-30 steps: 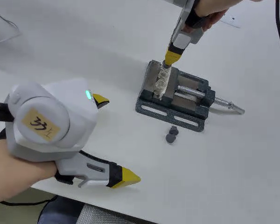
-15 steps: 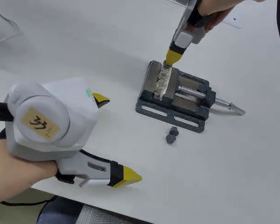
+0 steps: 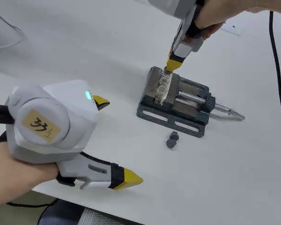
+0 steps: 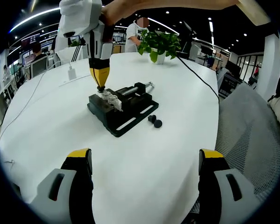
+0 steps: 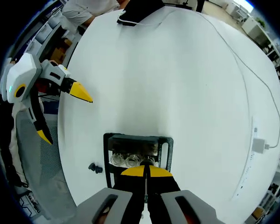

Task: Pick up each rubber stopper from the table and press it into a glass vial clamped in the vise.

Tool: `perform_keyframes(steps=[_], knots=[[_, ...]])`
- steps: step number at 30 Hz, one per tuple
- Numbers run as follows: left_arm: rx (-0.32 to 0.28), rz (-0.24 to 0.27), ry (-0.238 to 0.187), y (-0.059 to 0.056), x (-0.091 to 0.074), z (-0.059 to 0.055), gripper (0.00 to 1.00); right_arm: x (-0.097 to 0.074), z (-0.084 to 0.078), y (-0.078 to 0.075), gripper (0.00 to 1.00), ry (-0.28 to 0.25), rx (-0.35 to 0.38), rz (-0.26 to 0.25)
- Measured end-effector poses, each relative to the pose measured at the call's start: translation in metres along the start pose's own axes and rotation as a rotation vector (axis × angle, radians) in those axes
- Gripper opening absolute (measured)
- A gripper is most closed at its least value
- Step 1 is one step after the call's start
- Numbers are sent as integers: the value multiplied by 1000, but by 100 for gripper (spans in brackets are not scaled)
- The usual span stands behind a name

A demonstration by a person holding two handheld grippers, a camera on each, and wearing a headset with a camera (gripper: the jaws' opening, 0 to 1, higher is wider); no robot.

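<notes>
Stoppers: two on table | vials: three in vise | left tongs apart | right tongs closed

I am reading one piece of writing in the head view. It is a small tan label, stuck on the rounded white housing of the left hand-held gripper, which is sitting at the lower left of that view. The label is lying tilted, sloping down toward the right. It is carrying two handwritten dark digits, "33". A smaller mark is following them, looking like a "1" or an "L", and I am not managing to tell which. In the two gripper views, any lettering is coming through too small and blurred for me to read.
</notes>
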State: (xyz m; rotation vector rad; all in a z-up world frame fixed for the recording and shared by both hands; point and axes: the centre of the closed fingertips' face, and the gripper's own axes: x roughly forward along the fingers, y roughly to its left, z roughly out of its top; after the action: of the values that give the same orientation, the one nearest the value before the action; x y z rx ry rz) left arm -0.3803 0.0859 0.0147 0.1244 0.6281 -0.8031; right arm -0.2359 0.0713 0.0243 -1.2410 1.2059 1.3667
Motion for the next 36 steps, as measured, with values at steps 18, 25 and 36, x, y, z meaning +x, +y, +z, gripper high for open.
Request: perform_keyframes(steps=[18, 25, 36], knots=[[25, 38, -29, 8, -11, 27, 95, -6, 2, -12, 0, -109, -14, -6], [25, 41, -24, 8, -12, 25, 95, -6, -2, -9, 0, -172, 8, -31], [25, 46, -23, 11, -14, 27, 95, -10, -1, 1, 36, -330, 70, -37]])
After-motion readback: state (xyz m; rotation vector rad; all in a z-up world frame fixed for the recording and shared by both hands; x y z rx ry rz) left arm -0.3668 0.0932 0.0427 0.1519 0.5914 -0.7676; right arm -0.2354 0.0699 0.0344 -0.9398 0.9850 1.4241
